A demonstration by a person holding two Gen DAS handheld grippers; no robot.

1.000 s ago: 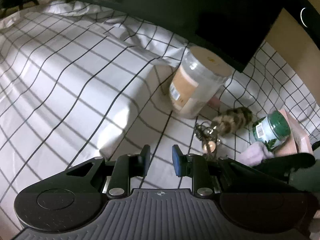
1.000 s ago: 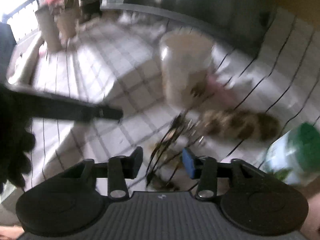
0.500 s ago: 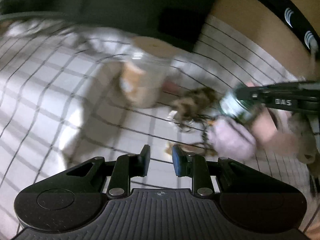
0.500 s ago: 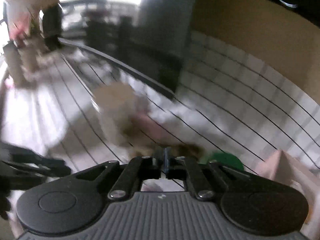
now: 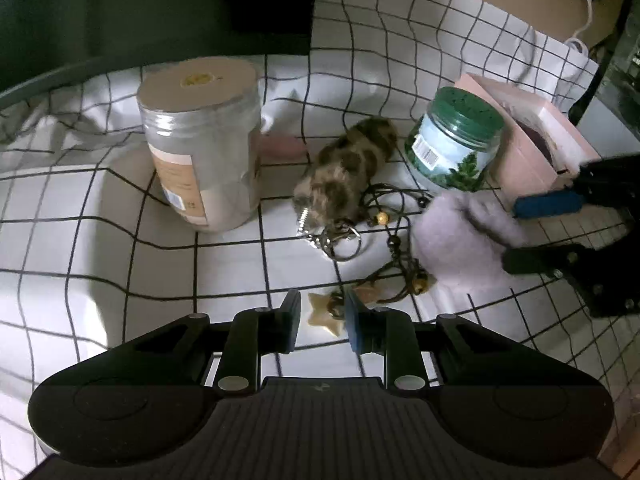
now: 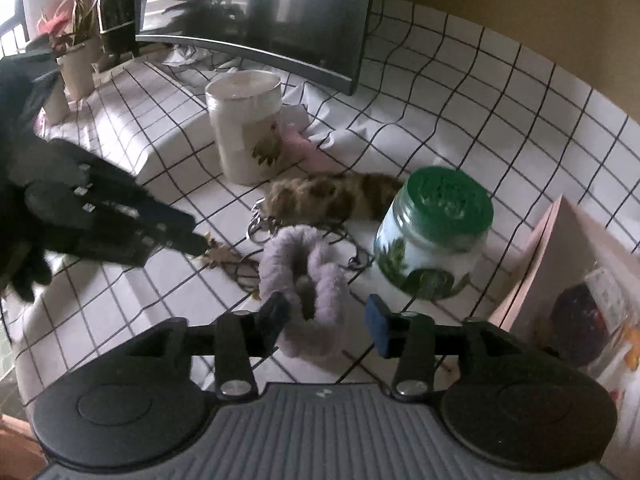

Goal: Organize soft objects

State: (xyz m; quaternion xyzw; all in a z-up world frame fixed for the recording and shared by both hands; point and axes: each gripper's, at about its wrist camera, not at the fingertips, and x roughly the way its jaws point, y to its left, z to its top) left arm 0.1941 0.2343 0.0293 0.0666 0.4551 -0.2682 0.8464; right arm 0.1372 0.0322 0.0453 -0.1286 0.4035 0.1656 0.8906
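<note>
Your right gripper (image 6: pixel 326 322) has just been opening and stands released around the lilac fluffy scrunchie (image 6: pixel 308 280), which lies on the checked cloth (image 6: pixel 460 120) just beside the green-lidded jar (image 6: pixel 434 236). It looks light and squashy, so pinch across one furry side, not the hollow middle. Your left gripper (image 5: pixel 322 320) is narrowly parted and empty above the star charm (image 5: pixel 324 314).

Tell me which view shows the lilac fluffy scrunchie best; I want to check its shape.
The right wrist view: the scrunchie lies close and whole, its ring shape plain, between the open right claw tips. The left wrist view shows the scrunchie off to one side, blurred, partly behind the right claw's fingers.
</note>
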